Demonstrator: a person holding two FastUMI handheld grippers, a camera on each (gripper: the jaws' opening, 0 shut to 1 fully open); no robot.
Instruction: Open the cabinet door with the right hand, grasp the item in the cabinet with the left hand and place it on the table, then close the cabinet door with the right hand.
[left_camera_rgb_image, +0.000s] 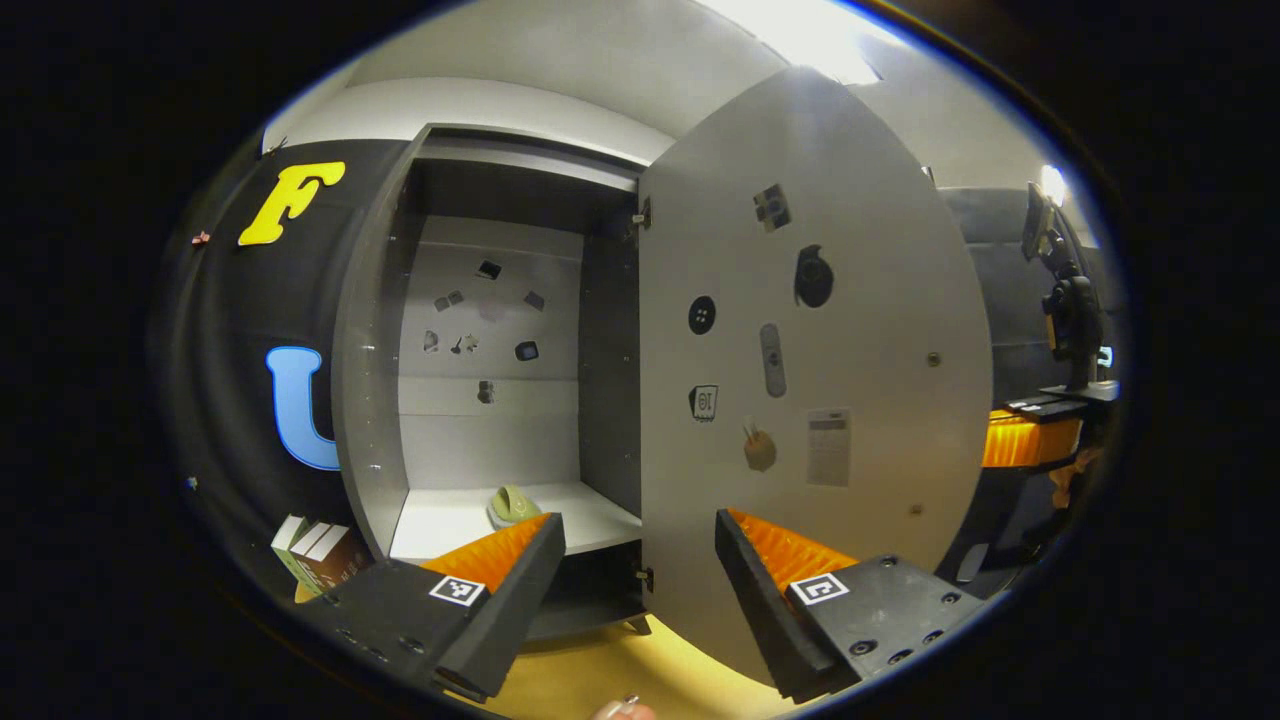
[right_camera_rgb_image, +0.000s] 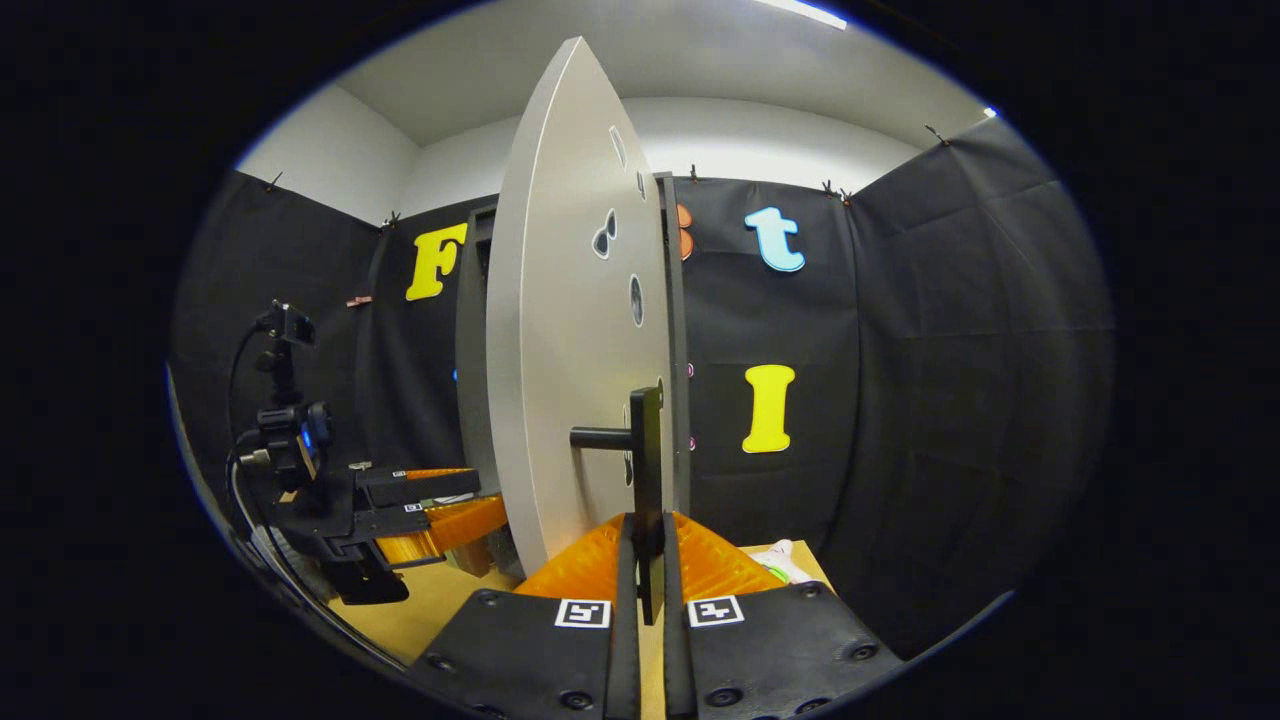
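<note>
Door (left_camera_rgb_image: 815, 330) open, my right gripper (right_camera_rgb_image: 640, 560) pinching its handle (right_camera_rgb_image: 645, 470); next my spread left gripper (left_camera_rgb_image: 635, 560) reaches the green item (left_camera_rgb_image: 513, 505) at eleven o'clock.

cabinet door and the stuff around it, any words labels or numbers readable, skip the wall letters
No text can be read.
paper sheet on the cabinet door: printed lines, too small to read
stickers on that door: blurred pictures, nothing legible
box left of the cabinet: print too blurred
square marker on the right tool, shut on the door handle: a pattern, no words
</note>
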